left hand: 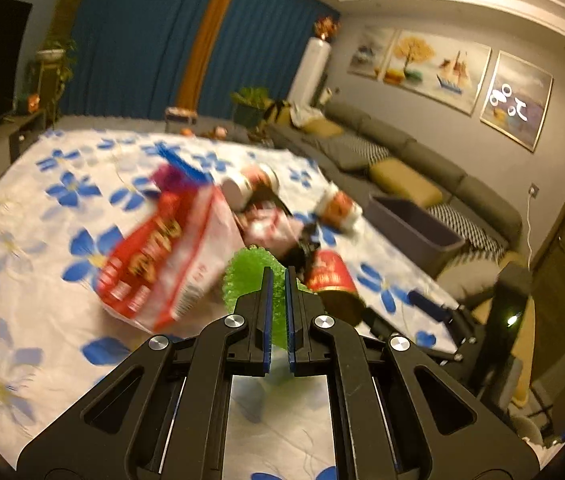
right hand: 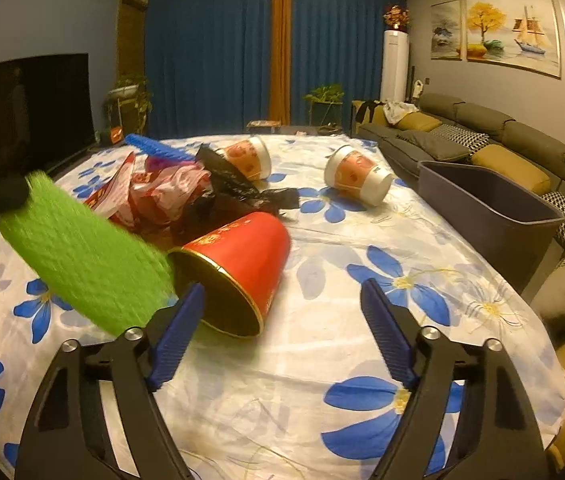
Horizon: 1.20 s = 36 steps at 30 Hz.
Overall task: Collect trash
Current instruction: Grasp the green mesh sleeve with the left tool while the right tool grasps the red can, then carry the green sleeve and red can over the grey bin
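Note:
My left gripper (left hand: 278,276) is shut on a green foam net sleeve (left hand: 248,280) and holds it above the table; the sleeve shows large at the left of the right wrist view (right hand: 82,256). My right gripper (right hand: 282,292) is open and empty, its left finger at the mouth of a red paper cup (right hand: 238,268) lying on its side. The red cup shows right of my left fingers (left hand: 332,280). Two white-and-orange cups (right hand: 248,158) (right hand: 360,178), a red snack bag (left hand: 162,256), crumpled wrappers (right hand: 170,196), a black bag (right hand: 234,184) and a blue net sleeve (right hand: 158,148) lie behind.
The table carries a white cloth with blue flowers (right hand: 322,360). A grey bin (right hand: 490,216) stands off the table's right edge, in front of a grey sofa (right hand: 482,136). A dark TV (right hand: 22,108) is at the left.

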Each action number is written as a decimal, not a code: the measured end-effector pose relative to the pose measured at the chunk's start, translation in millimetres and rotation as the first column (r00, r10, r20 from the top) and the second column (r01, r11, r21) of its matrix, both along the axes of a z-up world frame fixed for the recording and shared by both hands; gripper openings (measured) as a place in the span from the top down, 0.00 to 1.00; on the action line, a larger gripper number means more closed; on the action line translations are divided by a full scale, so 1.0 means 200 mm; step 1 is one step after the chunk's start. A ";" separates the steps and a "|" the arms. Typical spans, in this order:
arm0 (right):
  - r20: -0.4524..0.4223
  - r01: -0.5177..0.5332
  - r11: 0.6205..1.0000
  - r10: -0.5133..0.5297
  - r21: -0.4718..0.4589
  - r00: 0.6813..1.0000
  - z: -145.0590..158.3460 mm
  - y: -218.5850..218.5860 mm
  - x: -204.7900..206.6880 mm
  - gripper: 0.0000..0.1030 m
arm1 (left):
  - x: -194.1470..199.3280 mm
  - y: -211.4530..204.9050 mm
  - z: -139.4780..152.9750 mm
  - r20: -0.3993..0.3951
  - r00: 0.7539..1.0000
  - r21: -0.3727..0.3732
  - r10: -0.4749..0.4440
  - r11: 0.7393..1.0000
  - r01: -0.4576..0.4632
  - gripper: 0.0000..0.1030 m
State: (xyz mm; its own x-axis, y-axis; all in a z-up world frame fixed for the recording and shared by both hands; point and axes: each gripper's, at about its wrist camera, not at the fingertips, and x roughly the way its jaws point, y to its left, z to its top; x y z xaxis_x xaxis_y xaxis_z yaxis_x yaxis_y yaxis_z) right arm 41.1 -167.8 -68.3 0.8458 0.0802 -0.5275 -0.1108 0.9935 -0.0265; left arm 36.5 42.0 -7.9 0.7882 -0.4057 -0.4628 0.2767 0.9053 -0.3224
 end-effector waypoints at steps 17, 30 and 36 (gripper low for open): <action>-0.136 -0.033 0.996 0.022 -0.084 0.990 -0.04 0.11 0.14 0.86 | -0.05 0.07 0.09 0.056 0.998 -0.040 0.031 0.999 -0.029 0.96; -0.073 0.020 0.999 -0.022 -0.027 0.997 0.03 -0.07 0.06 0.96 | -0.04 0.05 0.13 0.072 0.997 -0.038 0.026 0.999 -0.023 0.96; -0.031 0.045 0.999 -0.044 0.009 0.999 0.10 -0.16 0.01 0.96 | -0.02 -0.02 0.17 0.089 0.996 -0.022 0.003 1.000 -0.001 0.96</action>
